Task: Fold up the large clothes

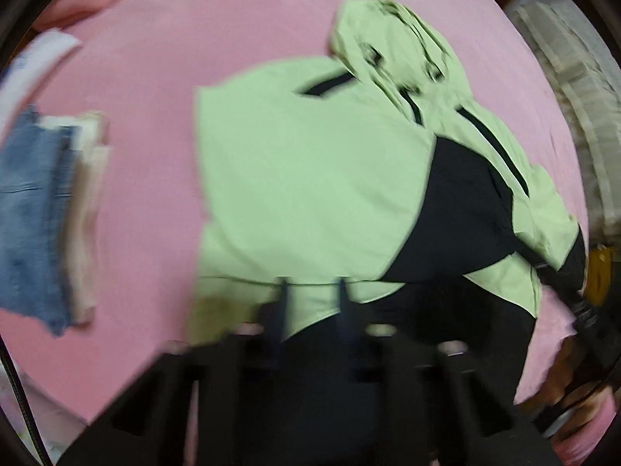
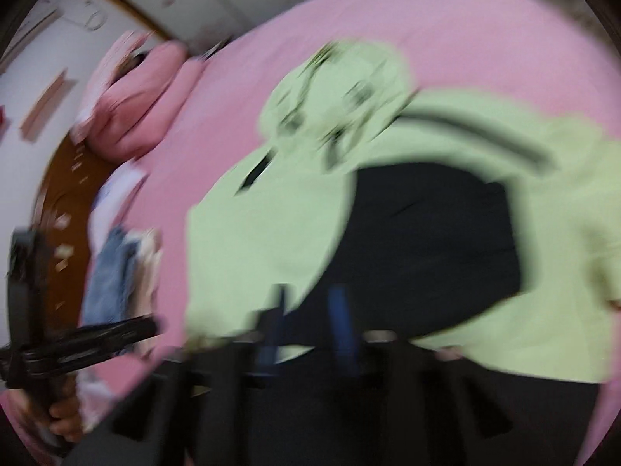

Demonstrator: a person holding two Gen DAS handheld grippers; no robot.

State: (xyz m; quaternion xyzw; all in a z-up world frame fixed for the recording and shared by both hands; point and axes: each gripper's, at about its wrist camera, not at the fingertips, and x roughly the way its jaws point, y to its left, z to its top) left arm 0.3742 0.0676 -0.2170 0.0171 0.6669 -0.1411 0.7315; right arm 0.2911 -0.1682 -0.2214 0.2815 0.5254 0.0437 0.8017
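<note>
One large jacket [image 1: 310, 194], pale green with black panels, lies spread on a pink bedsheet [image 1: 155, 77], its hood [image 1: 388, 46] toward the far side and its black lower part nearest both cameras. Bare pink sheet runs wide beyond the hood and along the jacket's left edge; farther left, well apart from it, sits a small stack of folded clothes [image 1: 42, 213], denim beside cream.

The left gripper [image 1: 312, 287] points steeply down at the near hem where green meets black. Its two blue-tipped fingers look parted in the blurred frame, though the jaws are in fact closed almost fully; whether cloth is pinched between them I cannot tell. The right gripper [image 2: 310, 295] tilts down over the black panel, jaws likewise closed, any hold on fabric lost in blur.

Only the right wrist view shows pink pillows [image 2: 143, 93], a wooden headboard [image 2: 58, 202] and a white wall beyond the bed, plus the left gripper's dark frame with a hand [image 2: 64, 419] beneath it. Only the left wrist view shows the sheet's right edge, where the right gripper [image 1: 582, 310] reaches in, a hand [image 1: 574, 392] below it.
</note>
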